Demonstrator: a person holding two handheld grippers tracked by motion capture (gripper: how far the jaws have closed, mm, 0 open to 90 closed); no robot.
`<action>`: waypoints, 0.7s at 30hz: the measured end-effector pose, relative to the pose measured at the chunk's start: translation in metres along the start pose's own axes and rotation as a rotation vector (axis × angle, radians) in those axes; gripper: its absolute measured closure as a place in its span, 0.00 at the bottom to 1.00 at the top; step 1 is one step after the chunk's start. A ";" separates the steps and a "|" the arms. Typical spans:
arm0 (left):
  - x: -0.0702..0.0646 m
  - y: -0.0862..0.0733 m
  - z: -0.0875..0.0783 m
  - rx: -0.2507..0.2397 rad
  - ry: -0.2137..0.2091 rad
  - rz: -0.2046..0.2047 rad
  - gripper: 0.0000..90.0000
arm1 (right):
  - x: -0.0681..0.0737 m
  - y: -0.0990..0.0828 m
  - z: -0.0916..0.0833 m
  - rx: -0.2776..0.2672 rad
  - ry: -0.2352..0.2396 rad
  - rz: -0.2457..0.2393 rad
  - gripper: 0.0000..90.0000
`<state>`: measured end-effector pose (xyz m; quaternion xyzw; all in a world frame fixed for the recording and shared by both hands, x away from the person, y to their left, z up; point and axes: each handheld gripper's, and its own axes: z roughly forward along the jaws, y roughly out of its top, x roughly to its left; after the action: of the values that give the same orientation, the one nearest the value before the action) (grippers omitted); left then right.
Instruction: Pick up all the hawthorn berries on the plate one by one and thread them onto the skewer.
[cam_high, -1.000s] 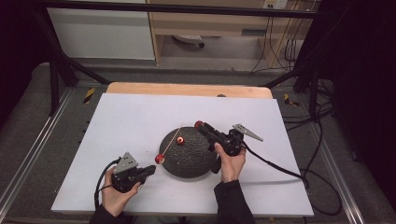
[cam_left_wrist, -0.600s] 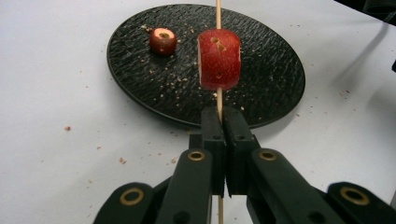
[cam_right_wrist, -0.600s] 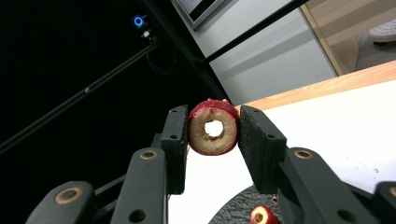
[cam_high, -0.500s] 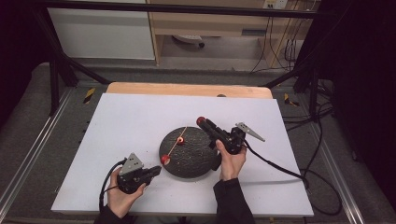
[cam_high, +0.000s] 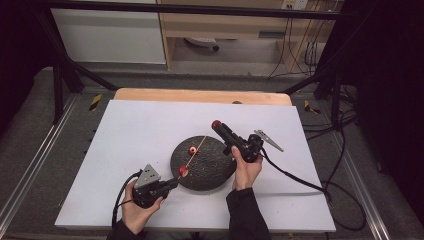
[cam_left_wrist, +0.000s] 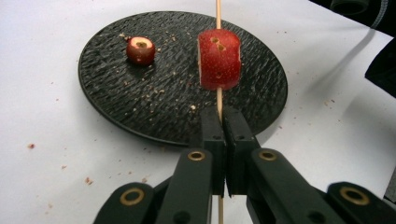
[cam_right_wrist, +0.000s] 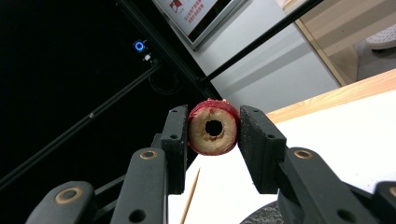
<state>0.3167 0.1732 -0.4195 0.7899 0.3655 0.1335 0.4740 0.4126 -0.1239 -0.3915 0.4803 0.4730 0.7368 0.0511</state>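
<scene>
My left gripper is shut on a thin wooden skewer near its lower end. A red fruit chunk is threaded on the skewer just above the jaws, over the black round plate. A smaller red piece lies on the plate. My right gripper is raised beyond the plate's far edge, shut on a cored red fruit ring. The skewer's tip points up below it.
A white sheet covers the table, with a wooden strip along the far edge. Crumbs dot the sheet near the plate. Cables trail off to the right. Dark frame bars stand around the table.
My left gripper has shifted a little to the right, toward the plate, with the skewer and its chunk. The right gripper has kept still.
</scene>
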 end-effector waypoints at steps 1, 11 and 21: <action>-0.001 0.001 0.001 -0.002 -0.003 -0.001 0.98 | 0.000 0.000 0.000 -0.006 0.001 0.005 0.71; -0.006 0.006 0.006 -0.009 -0.009 0.003 0.98 | -0.001 -0.005 0.002 -0.028 0.010 0.028 0.71; -0.008 0.007 0.008 -0.015 -0.002 0.003 0.98 | -0.001 -0.007 0.002 -0.027 0.017 0.034 0.71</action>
<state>0.3185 0.1606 -0.4167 0.7868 0.3630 0.1362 0.4802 0.4118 -0.1194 -0.3967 0.4814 0.4553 0.7478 0.0411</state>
